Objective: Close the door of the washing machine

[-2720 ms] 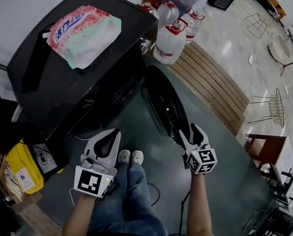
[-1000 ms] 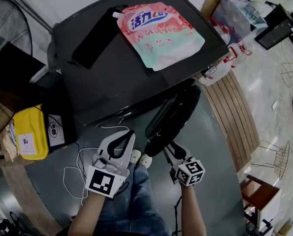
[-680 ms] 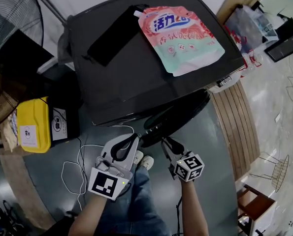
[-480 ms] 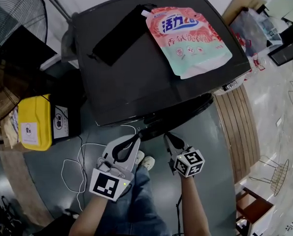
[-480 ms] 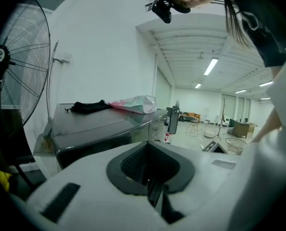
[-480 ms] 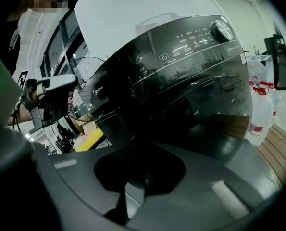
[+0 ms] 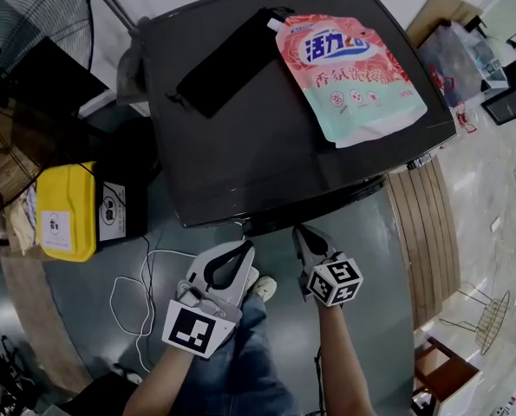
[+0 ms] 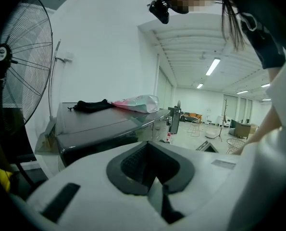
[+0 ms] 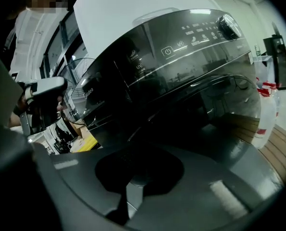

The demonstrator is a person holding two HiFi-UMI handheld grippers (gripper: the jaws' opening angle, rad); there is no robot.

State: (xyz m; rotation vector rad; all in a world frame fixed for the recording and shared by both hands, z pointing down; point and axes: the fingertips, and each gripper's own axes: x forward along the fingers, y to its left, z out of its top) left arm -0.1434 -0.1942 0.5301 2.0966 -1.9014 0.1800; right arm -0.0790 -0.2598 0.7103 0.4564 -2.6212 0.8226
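The black washing machine [image 7: 266,137] stands ahead, and its round dark door [image 7: 327,208] lies almost flat against the front. My right gripper [image 7: 299,230] is shut with nothing between its jaws, and its tip rests against the door's lower edge. In the right gripper view the door glass [image 9: 215,109] and the control panel [image 9: 181,42] fill the frame just beyond the gripper [image 9: 139,153]. My left gripper [image 7: 244,248] hangs beside it, shut and empty, a little short of the machine. The left gripper view looks over the left gripper [image 8: 151,147] at the machine's top.
A pink detergent pouch [image 7: 353,72] and a black cloth [image 7: 227,63] lie on the machine's top. A yellow box [image 7: 62,211] and a fan [image 7: 32,24] stand to the left. White cables [image 7: 136,293] trail on the floor. A wooden slatted board [image 7: 422,232] lies to the right.
The door has swung from wide open to almost flat against the machine's front. My right gripper followed it in and closed its jaws. The left gripper barely moved.
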